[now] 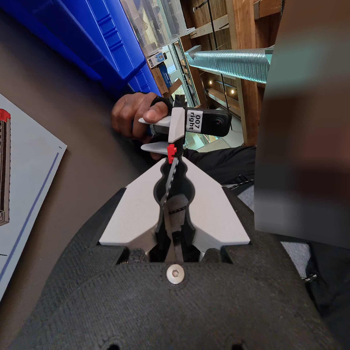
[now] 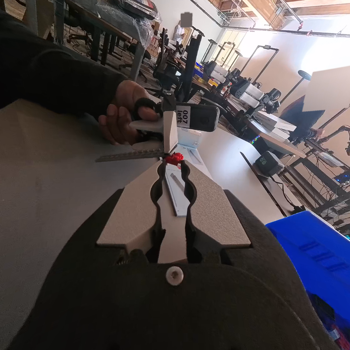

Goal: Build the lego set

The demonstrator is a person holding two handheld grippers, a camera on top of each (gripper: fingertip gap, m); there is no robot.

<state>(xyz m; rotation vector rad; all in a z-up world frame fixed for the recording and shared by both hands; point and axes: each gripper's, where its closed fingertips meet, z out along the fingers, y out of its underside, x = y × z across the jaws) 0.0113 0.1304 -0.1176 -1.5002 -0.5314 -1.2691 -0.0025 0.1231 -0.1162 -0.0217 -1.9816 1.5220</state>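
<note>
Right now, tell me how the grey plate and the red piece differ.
The grey plate is long, thin and flat; the red piece is short and chunky. The plate is clamped in the left hand-held gripper and runs down between its fingers; the red piece is pinched at the tips of the right hand-held gripper. Grey against bright red. Both are studded, held above the table, and meet at the plate's end.

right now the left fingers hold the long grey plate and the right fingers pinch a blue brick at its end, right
Not quite: the brick is red, not blue, as the left wrist view shows. The rest holds: the left fingers hold the long grey plate and the right fingers pinch the brick at its end.
</note>
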